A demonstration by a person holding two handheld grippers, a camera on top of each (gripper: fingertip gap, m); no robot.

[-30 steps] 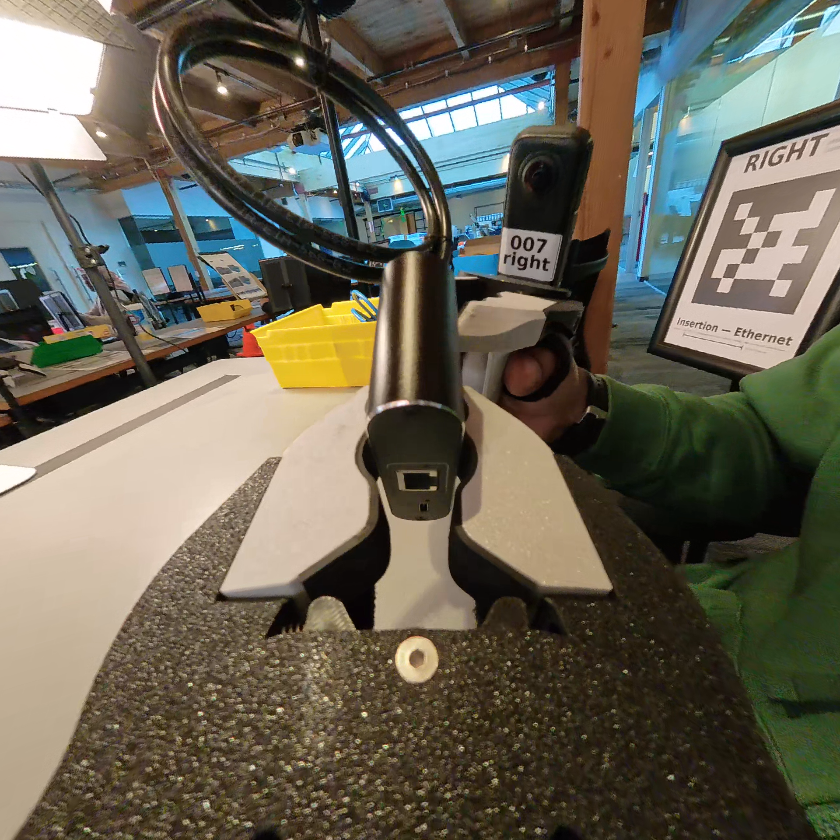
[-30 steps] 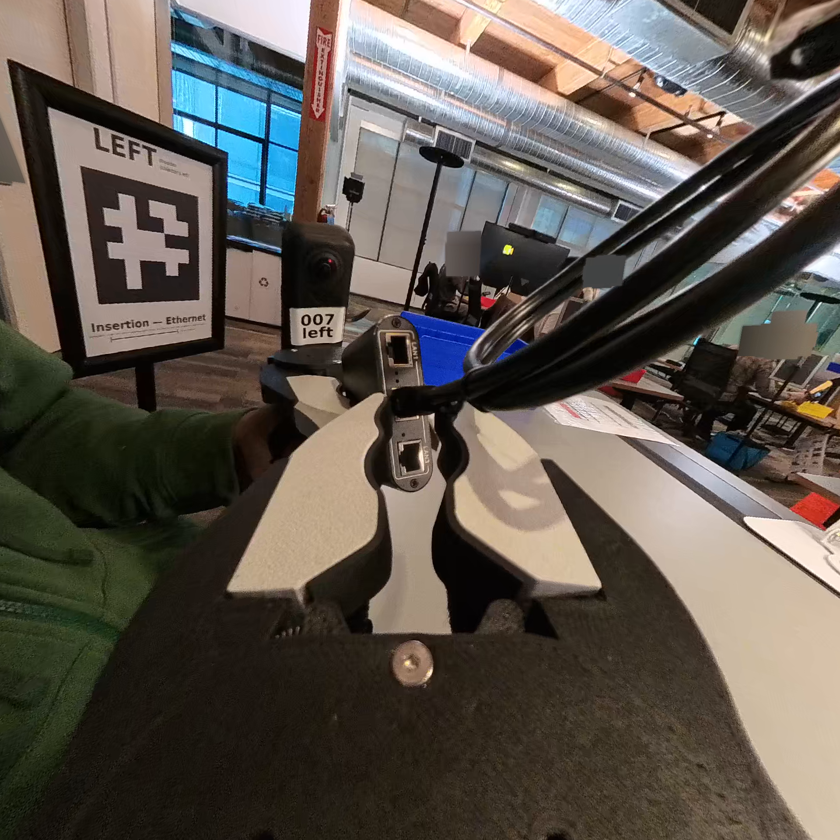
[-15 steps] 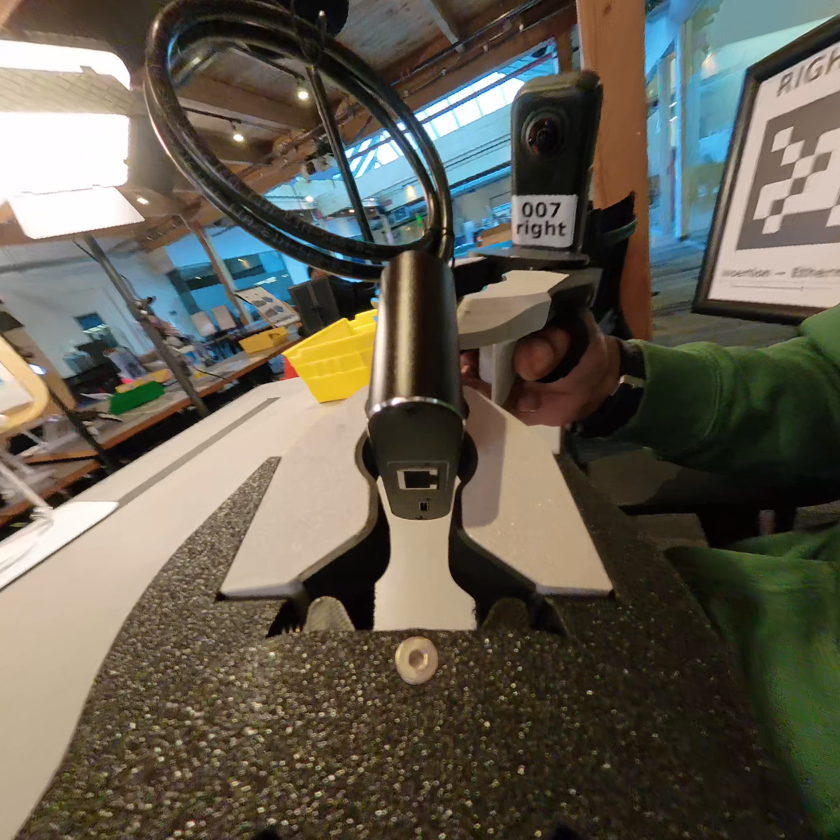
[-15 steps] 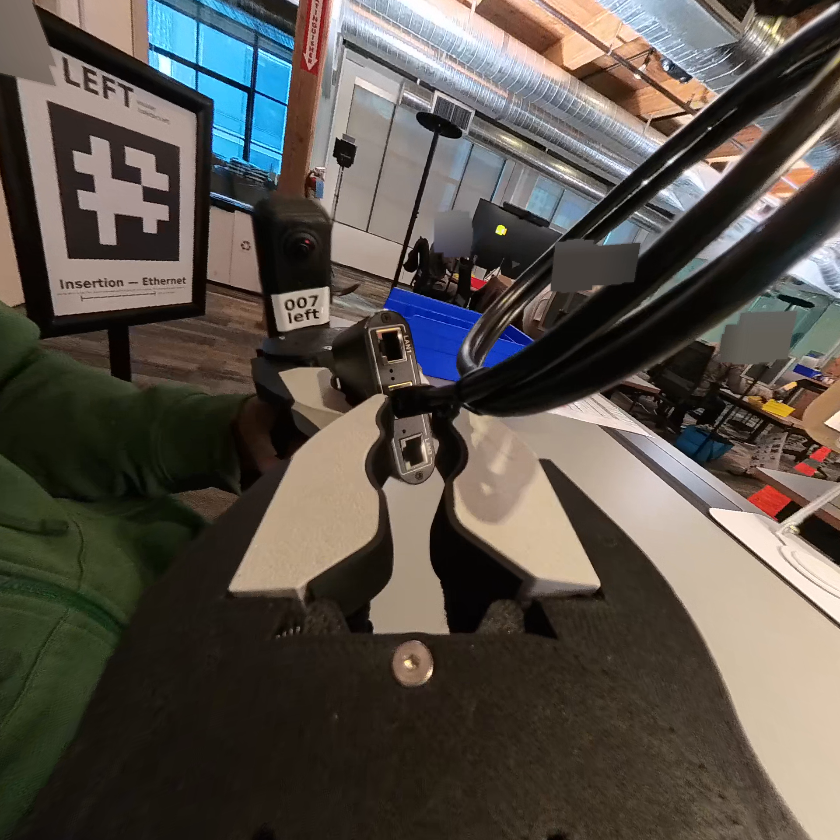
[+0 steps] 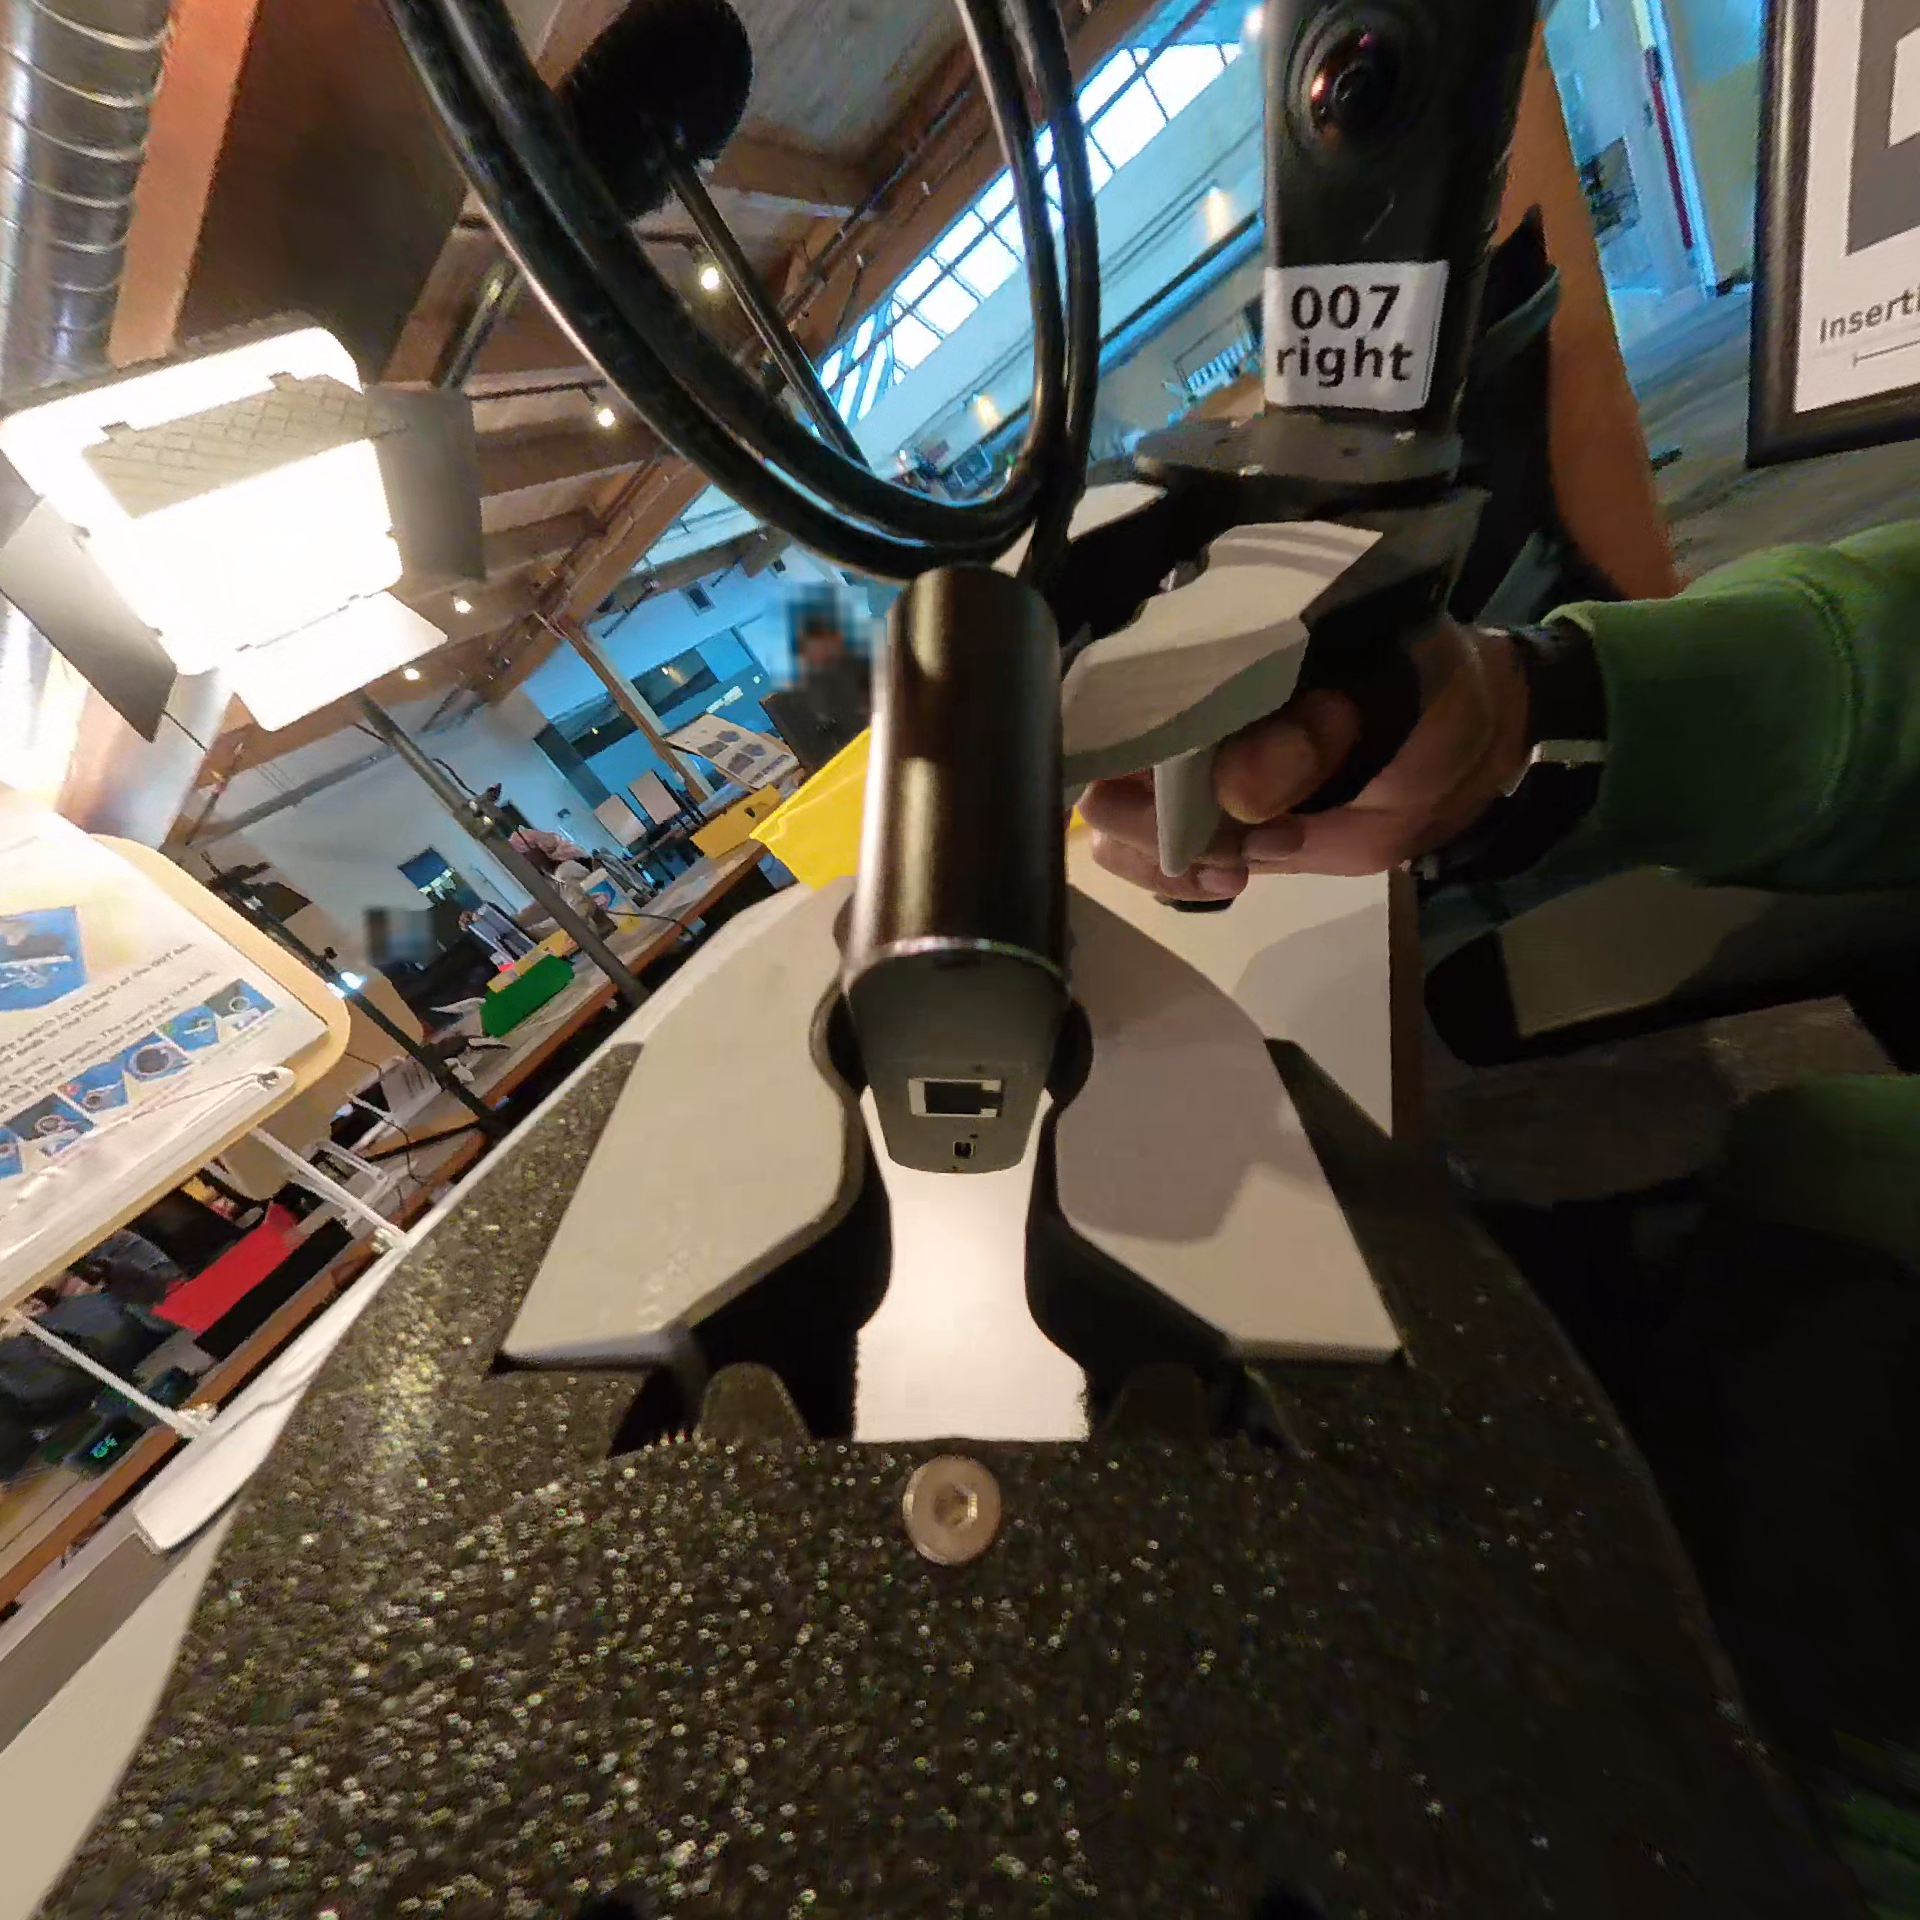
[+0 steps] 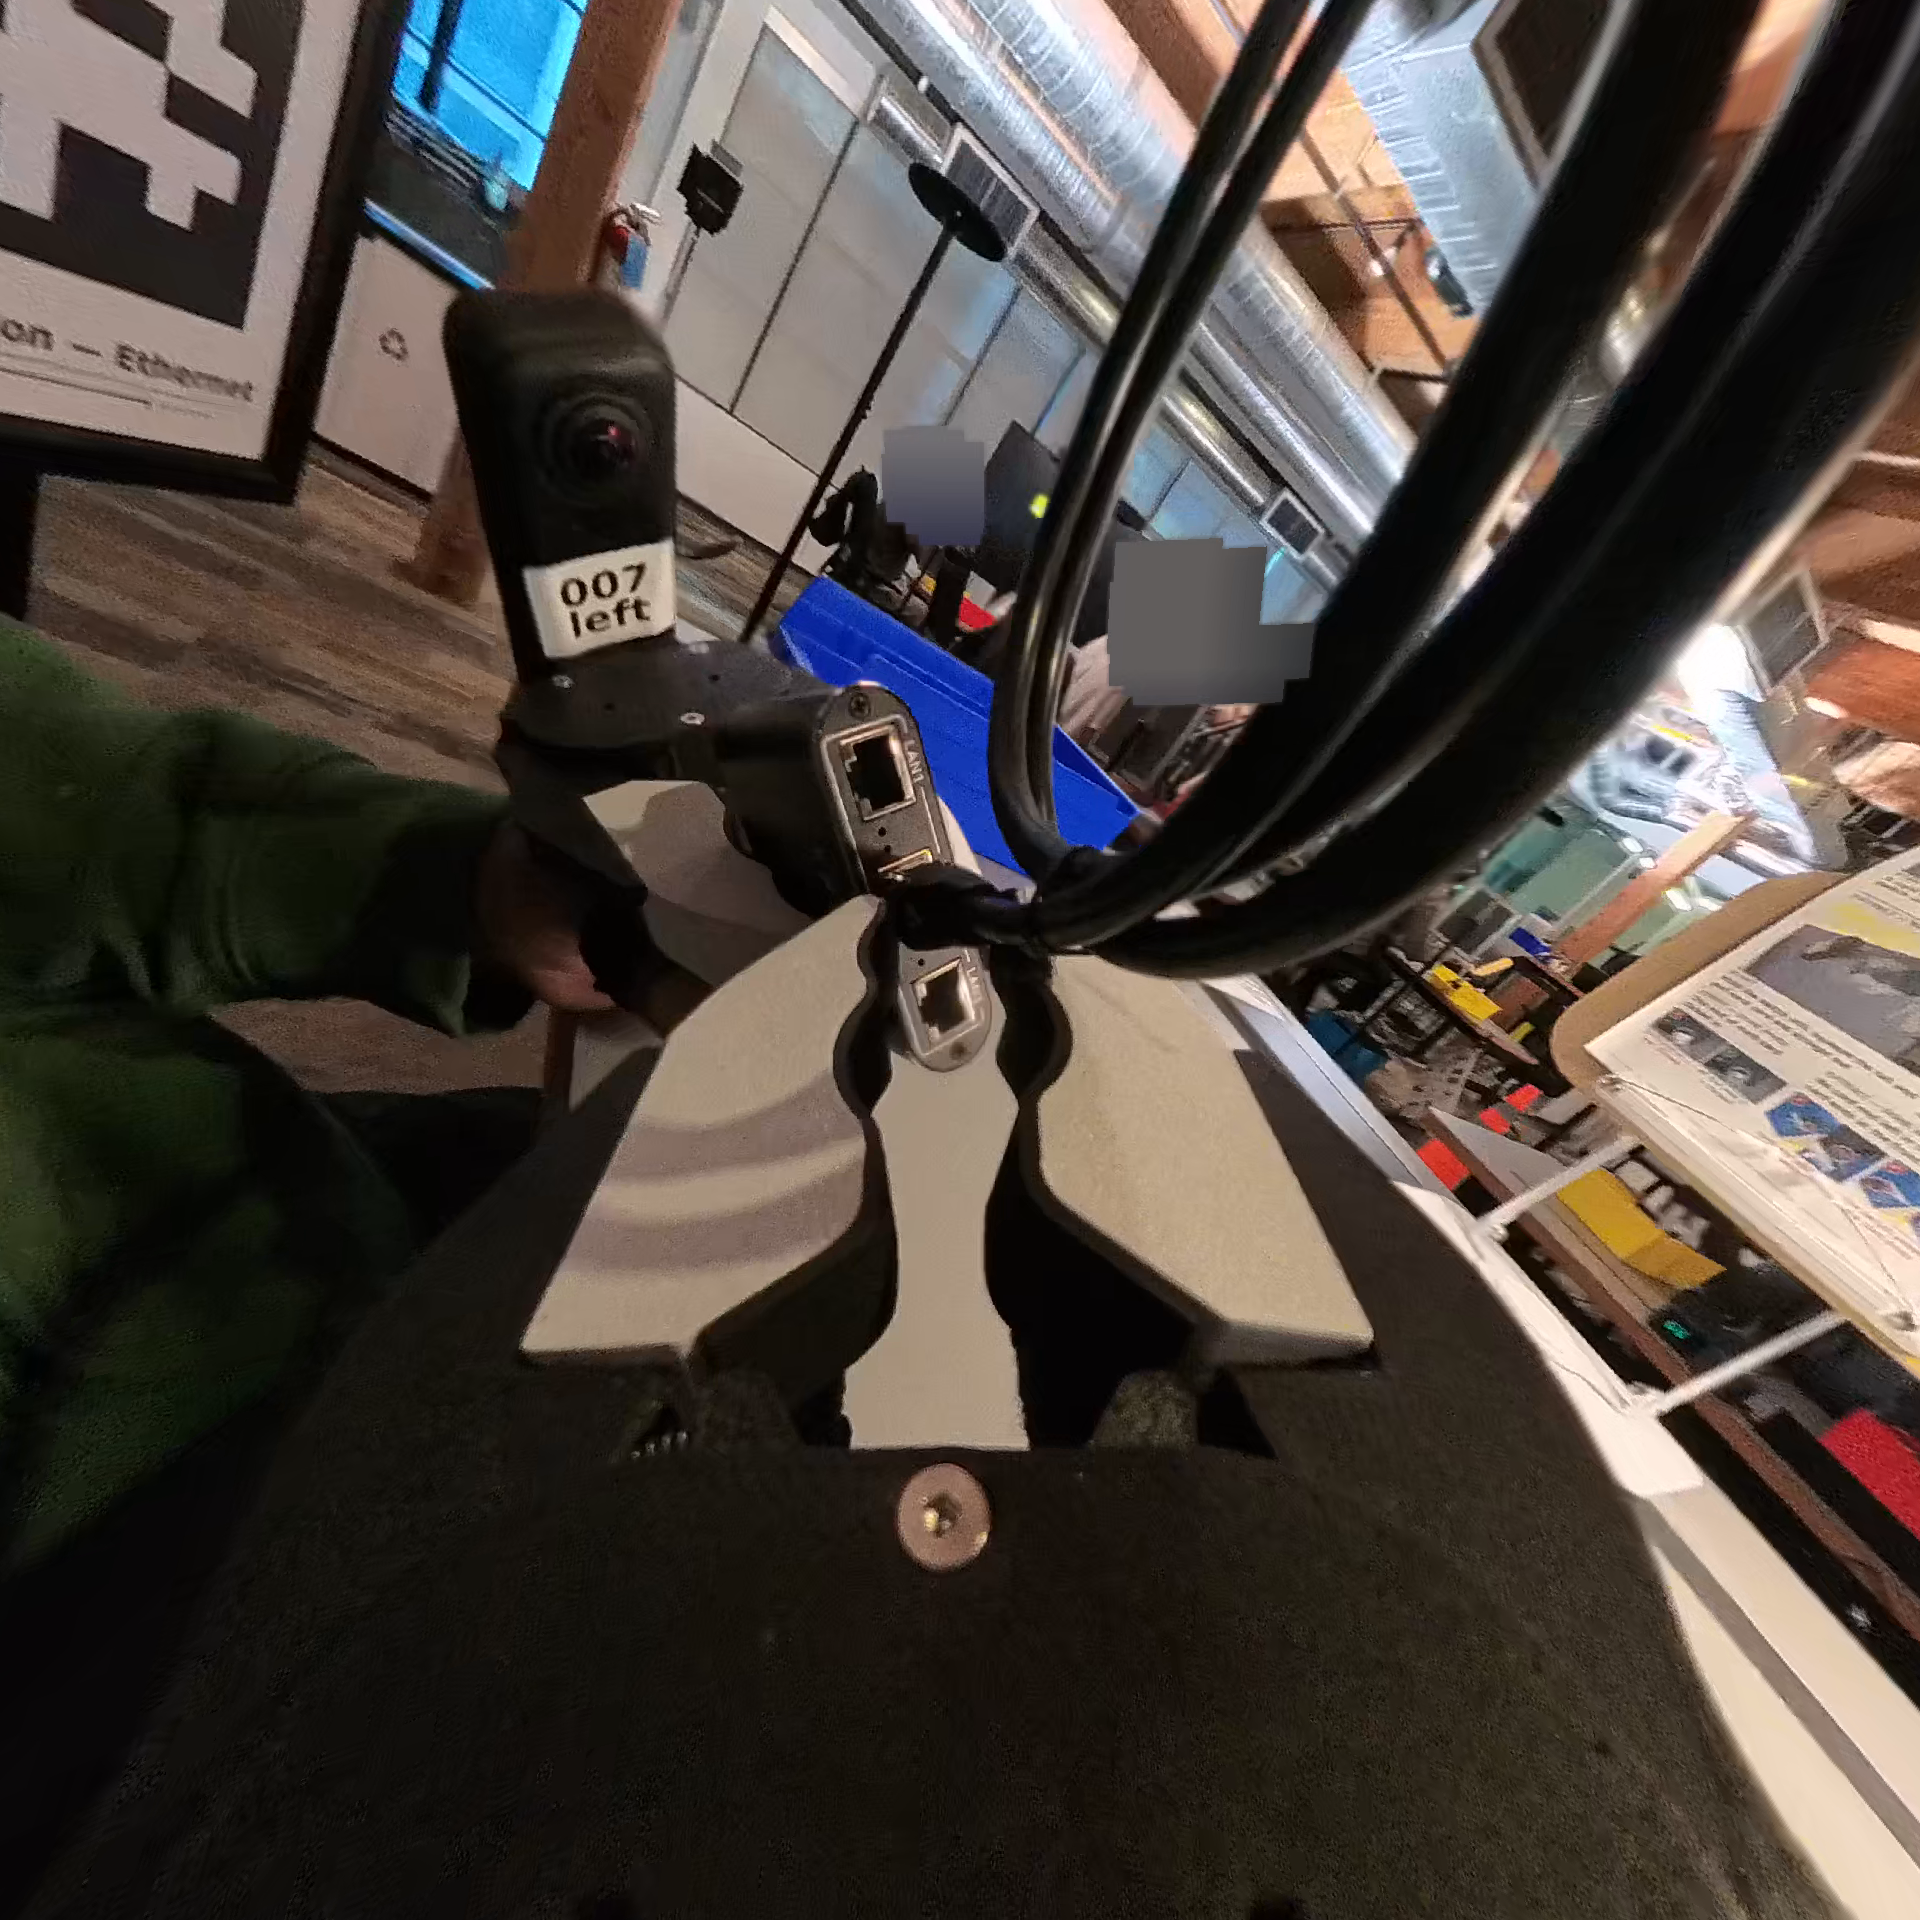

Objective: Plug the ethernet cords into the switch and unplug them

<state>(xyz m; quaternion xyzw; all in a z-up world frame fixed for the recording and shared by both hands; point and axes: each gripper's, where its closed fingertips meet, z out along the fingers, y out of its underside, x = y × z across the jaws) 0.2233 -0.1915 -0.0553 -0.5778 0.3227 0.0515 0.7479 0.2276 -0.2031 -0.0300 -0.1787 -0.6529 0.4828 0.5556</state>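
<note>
My left gripper (image 5: 954, 966) is shut on the switch (image 5: 961, 790), a dark rounded bar held upright, with one port on its near end. Black ethernet cord (image 5: 831, 525) loops above it. The right gripper's finger (image 5: 1195, 665) reaches the switch's far end, held by a hand in a green sleeve. In the right wrist view my right gripper (image 6: 956, 930) is shut on the ethernet cord (image 6: 1403, 790) at its plug, right at the middle of the switch's (image 6: 810, 790) port face. Open ports show above and below. I cannot tell how deep the plug sits.
A grey table (image 5: 62, 1714) lies below both grippers. A yellow bin (image 5: 810, 821) and a blue bin (image 6: 914, 707) stand on it. Framed marker signs (image 5: 1849, 208) (image 6: 135, 208), a light panel (image 5: 239, 499) and an instruction sheet on a stand (image 6: 1787, 1039) surround it. The grippers are tip to tip, or close to it.
Both grippers have lifted and tilted together with the switch and cord, so the table and room have dropped and rolled in both views. Both grips are unchanged.
</note>
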